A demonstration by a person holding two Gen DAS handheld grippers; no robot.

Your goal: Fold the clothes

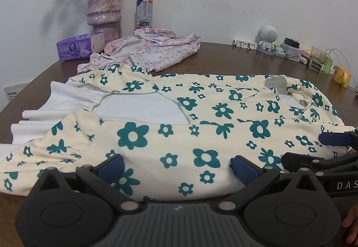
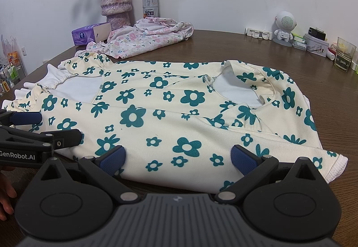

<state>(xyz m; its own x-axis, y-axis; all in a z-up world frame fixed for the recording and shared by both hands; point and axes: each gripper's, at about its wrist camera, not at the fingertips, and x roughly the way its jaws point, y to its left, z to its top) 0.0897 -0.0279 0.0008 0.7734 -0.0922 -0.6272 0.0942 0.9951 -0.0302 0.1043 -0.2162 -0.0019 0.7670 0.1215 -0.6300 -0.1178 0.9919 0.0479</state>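
While both the left gripper (image 1: 176, 165) and right gripper (image 2: 176, 156) are held wide open over the flowered garment (image 2: 179, 112) at the desk's (image 2: 290, 63) near edge, its near hem is best pinched evenly.

1. The left gripper (image 1: 176, 165) is held low and level, its blue-padded fingers (image 1: 111, 165) spread wide apart.
2. The right gripper (image 2: 176, 158) is held alongside, likewise spread wide, nothing gripped.

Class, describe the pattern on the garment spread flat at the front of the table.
Teal flowers on cream fabric; the garment shows best in the right wrist view.
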